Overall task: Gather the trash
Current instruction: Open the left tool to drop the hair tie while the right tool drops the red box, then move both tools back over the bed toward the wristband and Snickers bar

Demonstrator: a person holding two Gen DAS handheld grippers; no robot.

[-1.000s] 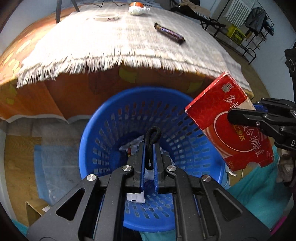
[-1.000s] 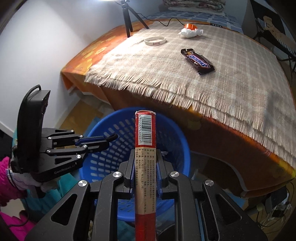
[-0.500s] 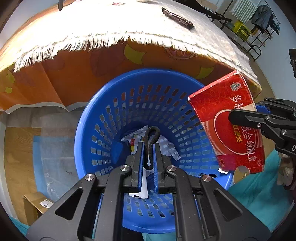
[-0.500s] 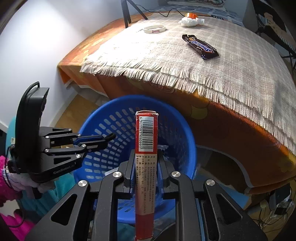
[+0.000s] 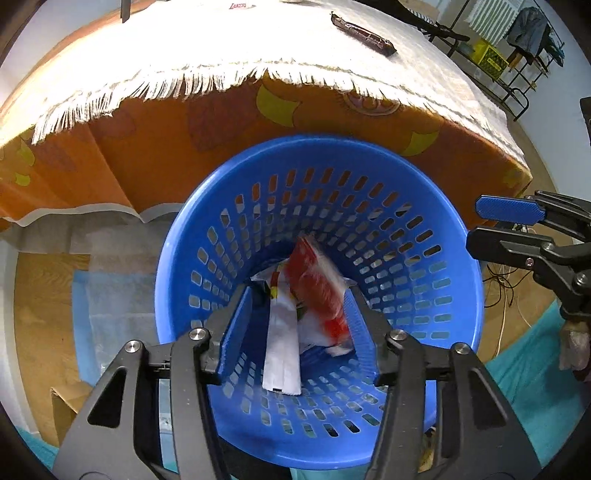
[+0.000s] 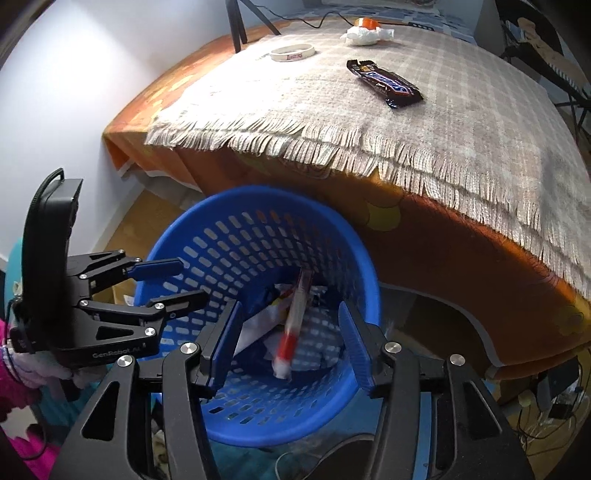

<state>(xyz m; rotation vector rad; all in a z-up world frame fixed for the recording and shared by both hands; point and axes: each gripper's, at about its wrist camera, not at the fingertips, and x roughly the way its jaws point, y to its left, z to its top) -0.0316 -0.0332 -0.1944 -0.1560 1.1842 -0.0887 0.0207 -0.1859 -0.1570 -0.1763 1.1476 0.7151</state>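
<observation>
Strong light from above overexposes the fringed cloth [image 5: 229, 48] in the left view. The red box [image 6: 293, 325] is motion-blurred in both views. Fisheye bending curves the edges, and the corners are black.

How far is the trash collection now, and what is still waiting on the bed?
Done: the red box is in the blue basket, on white wrappers. In hand: nothing; the left gripper and right gripper are opening, nothing between their jaws. Left: the chocolate bar, crumpled tissue and white wristband lie on the blanket.
</observation>
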